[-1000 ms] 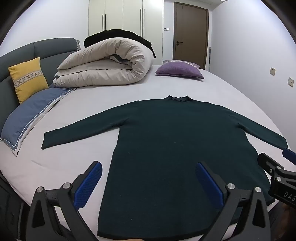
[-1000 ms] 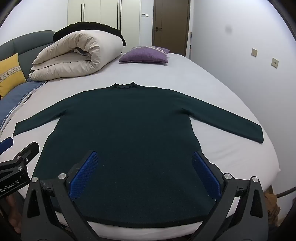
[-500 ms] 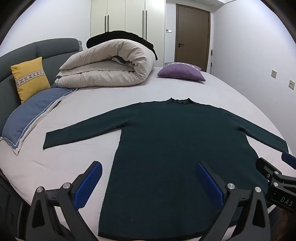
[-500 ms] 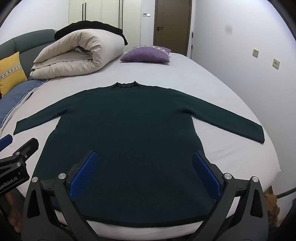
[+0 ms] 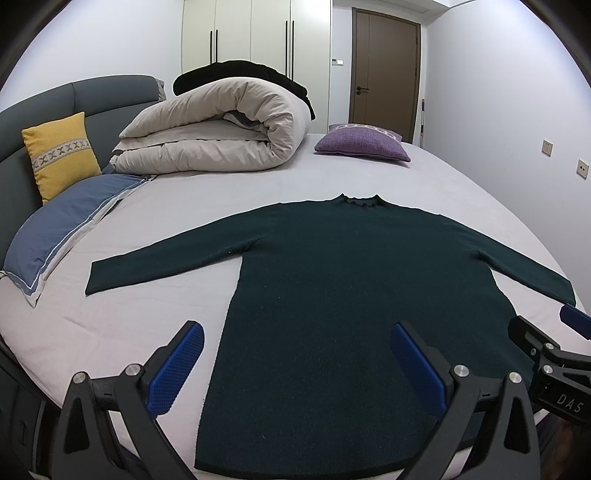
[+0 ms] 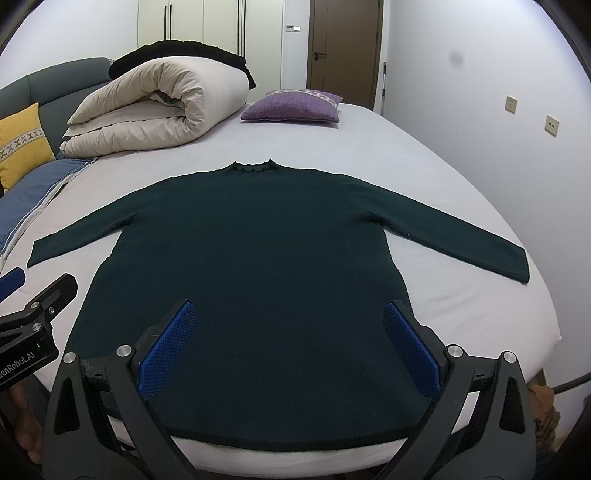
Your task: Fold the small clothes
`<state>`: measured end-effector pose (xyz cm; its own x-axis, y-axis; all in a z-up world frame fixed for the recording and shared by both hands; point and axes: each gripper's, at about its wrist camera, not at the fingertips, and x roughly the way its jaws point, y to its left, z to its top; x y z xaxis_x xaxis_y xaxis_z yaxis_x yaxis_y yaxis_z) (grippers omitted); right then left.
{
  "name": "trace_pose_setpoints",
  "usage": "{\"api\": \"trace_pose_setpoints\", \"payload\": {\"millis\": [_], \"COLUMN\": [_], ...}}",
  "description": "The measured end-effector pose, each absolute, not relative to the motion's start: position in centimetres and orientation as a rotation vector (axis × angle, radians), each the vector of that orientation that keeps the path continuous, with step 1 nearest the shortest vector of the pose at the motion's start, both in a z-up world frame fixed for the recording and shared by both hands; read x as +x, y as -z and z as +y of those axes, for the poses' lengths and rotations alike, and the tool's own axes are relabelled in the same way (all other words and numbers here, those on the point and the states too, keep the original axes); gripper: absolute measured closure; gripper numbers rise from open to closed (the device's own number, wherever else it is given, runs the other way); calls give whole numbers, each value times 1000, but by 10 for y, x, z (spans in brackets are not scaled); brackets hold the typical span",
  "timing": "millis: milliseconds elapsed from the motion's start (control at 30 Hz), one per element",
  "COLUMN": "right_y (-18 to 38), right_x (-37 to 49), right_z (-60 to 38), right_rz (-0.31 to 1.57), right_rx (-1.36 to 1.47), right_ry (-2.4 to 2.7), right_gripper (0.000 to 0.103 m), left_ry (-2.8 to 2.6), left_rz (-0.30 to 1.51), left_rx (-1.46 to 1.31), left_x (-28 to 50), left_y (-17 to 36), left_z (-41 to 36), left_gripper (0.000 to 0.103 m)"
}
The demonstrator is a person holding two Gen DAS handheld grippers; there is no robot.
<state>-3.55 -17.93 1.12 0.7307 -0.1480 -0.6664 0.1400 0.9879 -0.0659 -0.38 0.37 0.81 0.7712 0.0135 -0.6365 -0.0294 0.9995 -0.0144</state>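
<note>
A: Sweater [image 5: 351,280], dark green knit, long-sleeved, with a small ruffled collar. Where does it lie?

B: Flat and face-down or face-up (cannot tell which) on the pale grey bed sheet [image 5: 147,325], hem at the near edge of the bed, collar pointing toward the far wall, both sleeves spread out to the sides.

A: Left gripper [image 5: 295,365], black frame with blue textured pads. State?

B: Jaws wide apart, holding nothing. It hangs over the near left part of the sweater; one pad shows over bare sheet, the other over the knit body.

A: Right gripper [image 6: 295,350], same build?

B: Same build, jaws likewise spread, nothing between them. Both pads show over the lower body of the sweater, above the hem. Each gripper also appears at the edge of the other's view, the two side by side.

A: Other bedding?

B: Rolled cream duvet [image 5: 214,136] at the far left of the bed, with a black garment [image 5: 236,72] draped over its top. Purple square cushion [image 5: 364,147] at the far side, well apart from the sweater. Yellow cushion with a patterned band [image 5: 61,155] leaning on the grey upholstered headboard [image 5: 107,96]. Blue pillow with white piping [image 5: 59,229] just below the yellow one, near the sweater's left cuff but not touching it.

A: Room fixtures?

B: White wardrobe doors [image 5: 255,33] and a brown door [image 5: 386,74] behind the bed.
</note>
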Motion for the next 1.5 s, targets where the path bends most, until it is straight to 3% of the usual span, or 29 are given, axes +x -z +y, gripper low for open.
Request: {"api": "trace_pose_setpoints", "payload": {"millis": [1500], "right_y": [3], "right_x": [-36], "right_z": [-171], "right_rz": [759], "right_rx": [-13], "right_ry": [151], "right_gripper": [0], "left_ry": [-25], "left_rz": [696], "left_rx": [-37], "left_x": [-2], "left_y": [2], "left_z": [10], "left_gripper": [0]}}
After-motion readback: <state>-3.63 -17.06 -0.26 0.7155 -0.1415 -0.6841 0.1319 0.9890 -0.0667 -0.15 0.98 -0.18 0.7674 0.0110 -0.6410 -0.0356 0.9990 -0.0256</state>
